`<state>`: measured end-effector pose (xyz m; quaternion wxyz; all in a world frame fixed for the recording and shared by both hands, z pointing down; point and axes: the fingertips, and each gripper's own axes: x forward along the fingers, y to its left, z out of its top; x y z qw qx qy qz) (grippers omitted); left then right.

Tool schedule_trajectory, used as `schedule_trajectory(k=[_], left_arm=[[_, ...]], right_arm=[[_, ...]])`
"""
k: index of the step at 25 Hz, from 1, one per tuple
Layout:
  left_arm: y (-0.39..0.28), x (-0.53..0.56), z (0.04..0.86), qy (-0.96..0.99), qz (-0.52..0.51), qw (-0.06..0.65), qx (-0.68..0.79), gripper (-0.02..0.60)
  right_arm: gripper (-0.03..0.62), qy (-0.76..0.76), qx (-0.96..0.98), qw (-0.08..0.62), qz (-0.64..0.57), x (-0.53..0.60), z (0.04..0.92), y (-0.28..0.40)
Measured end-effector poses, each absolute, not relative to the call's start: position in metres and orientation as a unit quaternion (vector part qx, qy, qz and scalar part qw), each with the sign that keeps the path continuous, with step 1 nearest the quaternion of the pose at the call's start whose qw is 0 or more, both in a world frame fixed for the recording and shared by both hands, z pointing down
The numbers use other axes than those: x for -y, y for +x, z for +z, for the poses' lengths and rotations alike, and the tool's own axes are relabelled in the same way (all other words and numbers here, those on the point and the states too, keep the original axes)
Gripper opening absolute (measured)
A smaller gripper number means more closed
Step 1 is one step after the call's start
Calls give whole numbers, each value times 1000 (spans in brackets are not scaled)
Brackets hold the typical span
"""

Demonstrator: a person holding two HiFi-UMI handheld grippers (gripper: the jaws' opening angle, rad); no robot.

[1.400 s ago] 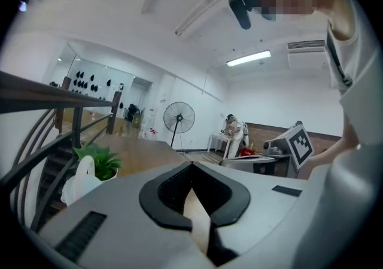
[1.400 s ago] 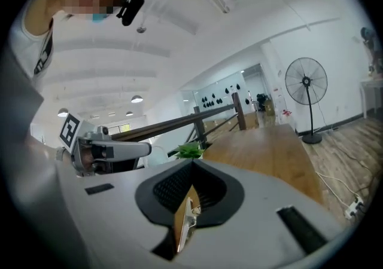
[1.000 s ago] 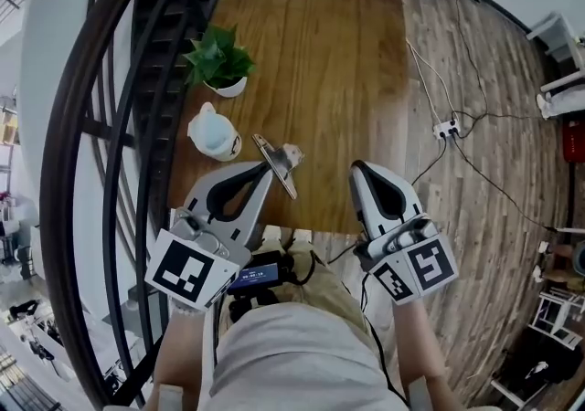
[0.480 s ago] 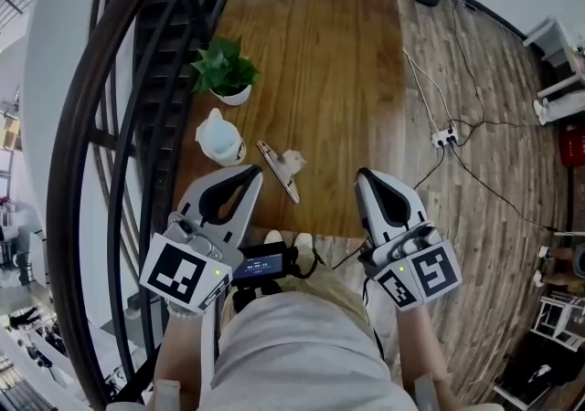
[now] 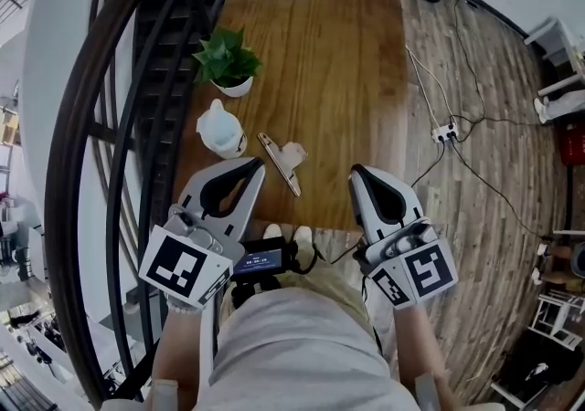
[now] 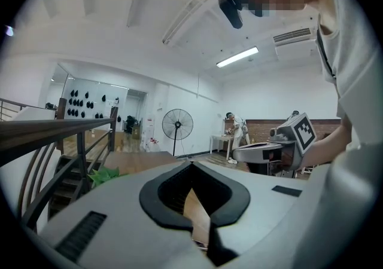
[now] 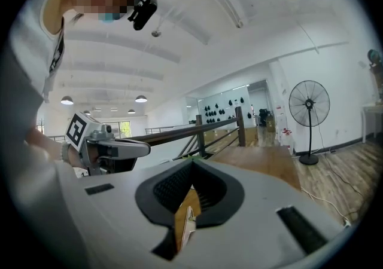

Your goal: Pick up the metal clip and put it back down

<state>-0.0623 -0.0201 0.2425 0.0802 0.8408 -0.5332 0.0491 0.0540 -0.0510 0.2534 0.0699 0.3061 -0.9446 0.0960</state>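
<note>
The metal clip (image 5: 281, 161), a thin bar with a folded plate, lies flat on the wooden table (image 5: 320, 53) near its front edge. My left gripper (image 5: 260, 169) hovers just left of the clip with its jaws shut and nothing in them, and it is not touching the clip. My right gripper (image 5: 356, 172) is to the clip's right, over the table's front edge, also shut and empty. In the left gripper view the shut jaws (image 6: 191, 164) point across the table. In the right gripper view (image 7: 192, 164) a pale sliver shows through the gap below the tips.
A small potted plant (image 5: 224, 60) and a white jug (image 5: 219, 131) stand left of the clip. A dark stair railing (image 5: 110, 126) runs along the table's left side. Cables and a power strip (image 5: 446, 130) lie on the floor at the right. A standing fan (image 7: 309, 106) is beyond the table.
The left gripper's tip looked against the clip's bar a second ago and now stands a little left of it. The right gripper has shifted slightly. The clip has stayed on the table.
</note>
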Motion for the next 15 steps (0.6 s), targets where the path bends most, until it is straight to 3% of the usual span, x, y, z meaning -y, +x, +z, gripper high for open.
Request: schedule_trajectory(k=[15], left_arm=[[-57, 22, 246, 843, 47, 88, 529, 5]], right_arm=[[2, 301, 946, 82, 87, 47, 255, 48]])
